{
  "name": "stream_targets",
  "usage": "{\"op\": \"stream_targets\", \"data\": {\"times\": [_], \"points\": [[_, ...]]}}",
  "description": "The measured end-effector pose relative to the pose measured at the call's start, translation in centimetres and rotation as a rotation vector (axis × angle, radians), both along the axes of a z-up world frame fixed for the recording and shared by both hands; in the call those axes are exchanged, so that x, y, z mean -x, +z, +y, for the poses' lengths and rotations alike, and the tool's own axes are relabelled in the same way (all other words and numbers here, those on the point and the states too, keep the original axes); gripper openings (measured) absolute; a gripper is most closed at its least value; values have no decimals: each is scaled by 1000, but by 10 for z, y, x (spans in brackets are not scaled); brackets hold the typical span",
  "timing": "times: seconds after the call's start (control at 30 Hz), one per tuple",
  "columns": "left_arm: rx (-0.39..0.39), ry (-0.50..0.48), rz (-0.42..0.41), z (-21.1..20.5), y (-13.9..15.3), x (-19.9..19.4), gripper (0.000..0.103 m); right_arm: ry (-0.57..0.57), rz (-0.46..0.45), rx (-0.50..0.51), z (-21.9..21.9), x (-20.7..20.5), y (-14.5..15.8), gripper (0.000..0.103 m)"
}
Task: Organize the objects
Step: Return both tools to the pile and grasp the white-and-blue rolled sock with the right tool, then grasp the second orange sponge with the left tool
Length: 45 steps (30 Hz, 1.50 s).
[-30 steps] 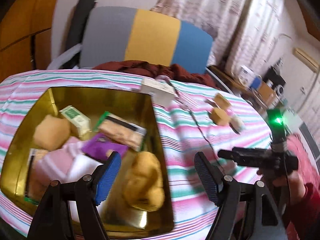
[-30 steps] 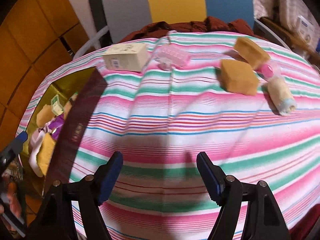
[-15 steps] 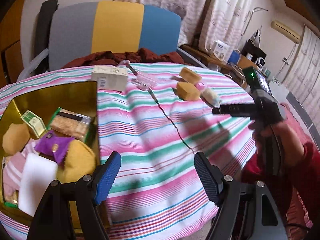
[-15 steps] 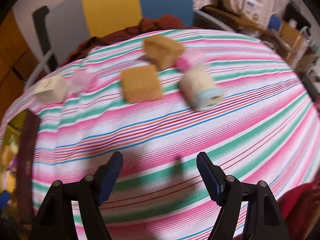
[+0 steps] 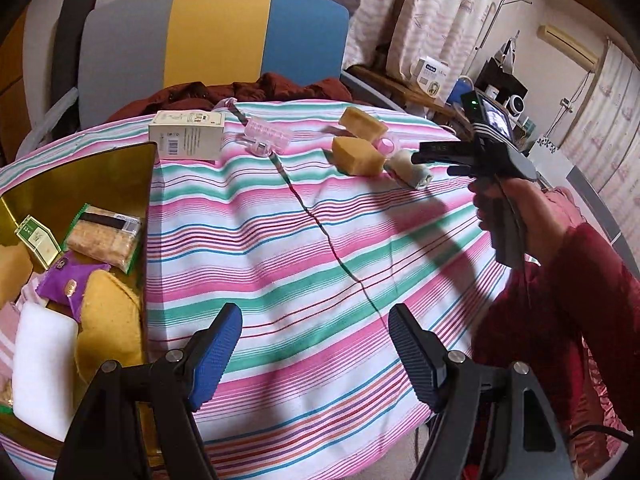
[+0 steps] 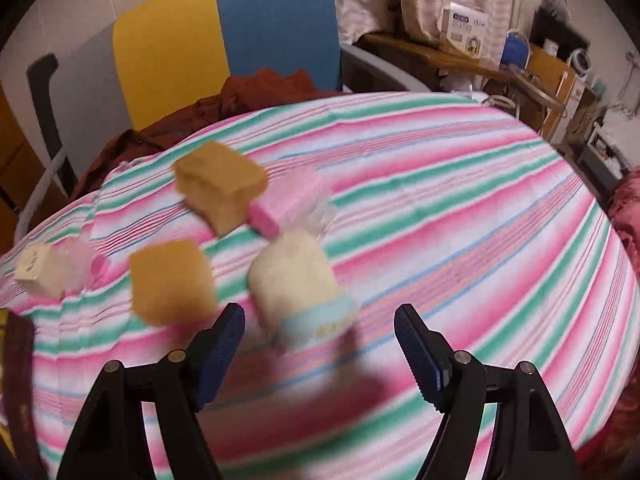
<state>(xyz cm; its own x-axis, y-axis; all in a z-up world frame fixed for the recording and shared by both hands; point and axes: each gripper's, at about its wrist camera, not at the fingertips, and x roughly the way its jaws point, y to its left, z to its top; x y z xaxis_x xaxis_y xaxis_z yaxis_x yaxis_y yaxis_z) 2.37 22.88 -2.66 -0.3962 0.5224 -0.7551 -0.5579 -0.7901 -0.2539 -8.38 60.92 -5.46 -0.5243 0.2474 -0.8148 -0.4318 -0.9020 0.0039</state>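
The right gripper (image 6: 318, 344) has its jaws spread wide with nothing between them, low over the striped tablecloth (image 6: 460, 220). Just beyond its fingertips, at about 12 o'clock, lies one cream roll with a pale blue band (image 6: 298, 284). At 11 o'clock sits one tan sponge block (image 6: 172, 282), and further out at 11 o'clock a second tan sponge block (image 6: 220, 184), with one pink-capped clear tube (image 6: 286, 204) touching it at its right. At 9 o'clock near the cloth's edge are one cream carton (image 6: 38, 270) and a pink clear case (image 6: 86, 264) beside it. The view is motion-blurred.

The left gripper (image 5: 314, 356) is likewise spread apart and empty, above the cloth. From it a thin cord (image 5: 320, 220) runs away towards 12 o'clock. At 9 o'clock stands one gold tin (image 5: 92, 172), holding one white foam pad (image 5: 42, 364), one yellow sponge (image 5: 108, 320), one purple sachet (image 5: 70, 286), one wrapped biscuit pack (image 5: 104, 236) and one small green-and-white packet (image 5: 36, 236); more items sit at the tin's left edge, cut off. At 2 o'clock the person's hand (image 5: 520, 216) holds the right gripper, aimed at the roll.
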Motion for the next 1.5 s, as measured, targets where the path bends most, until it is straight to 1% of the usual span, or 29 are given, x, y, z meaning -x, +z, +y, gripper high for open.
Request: {"op": "stream_targets", "data": {"times": [0.07, 0.23, 0.27, 0.3, 0.33, 0.37, 0.57, 0.67, 0.77, 0.87, 0.9, 1.0, 1.1, 1.2, 1.27, 1.33, 1.4, 1.47, 1.5], "points": [[8, -4, -1, 3, -1, 0, 77, 10, 14, 0, 2, 5, -4, 78], [16, -10, -25, 16, -8, 8, 77, 84, -9, 1, -3, 17, -15, 76], [18, -12, -32, 20, -9, 10, 77, 96, -19, 16, -4, 20, -18, 72], [19, -17, -38, 25, -11, 12, 77, 102, -37, 23, -4, 23, -21, 71], [17, -22, -45, 30, -12, 15, 77, 100, -49, 6, -4, 23, -22, 70], [15, -27, -52, 34, -13, 17, 77, 103, -62, -10, -5, 25, -24, 66], [21, -40, -78, 71, -20, 37, 77, 101, -69, 11, -2, 23, -22, 60], [25, -23, -98, 90, -25, 53, 77, 101, -79, -2, -4, 23, -20, 58], [19, -5, -110, 111, -26, 71, 77, 71, -74, -9, -1, 19, -14, 57], [44, 10, -78, 134, -26, 90, 81, 17, -84, -39, 9, 16, -11, 57], [55, 15, -64, 144, -25, 97, 83, -8, -88, -33, 15, 15, -11, 57], [81, 26, -49, 170, -27, 116, 84, -64, -82, 39, 31, 9, -11, 57], [90, 26, -57, 193, -30, 134, 85, -111, -85, 97, 45, 5, -14, 57], [97, 32, -47, 212, -34, 148, 88, -128, -81, 134, 50, 3, -16, 57], [140, 27, -36, 226, -37, 156, 89, -132, -79, 140, 51, 2, -16, 57], [163, 27, -27, 235, -40, 161, 89, -132, -81, 138, 50, 2, -17, 57], [182, 48, -12, 241, -46, 169, 89, -131, -84, 134, 49, 2, -17, 57], [184, 77, -18, 241, -52, 175, 89, -133, -83, 137, 50, 2, -17, 57], [168, 85, -33, 240, -55, 179, 89, -134, -83, 140, 50, 1, -17, 57]]}}
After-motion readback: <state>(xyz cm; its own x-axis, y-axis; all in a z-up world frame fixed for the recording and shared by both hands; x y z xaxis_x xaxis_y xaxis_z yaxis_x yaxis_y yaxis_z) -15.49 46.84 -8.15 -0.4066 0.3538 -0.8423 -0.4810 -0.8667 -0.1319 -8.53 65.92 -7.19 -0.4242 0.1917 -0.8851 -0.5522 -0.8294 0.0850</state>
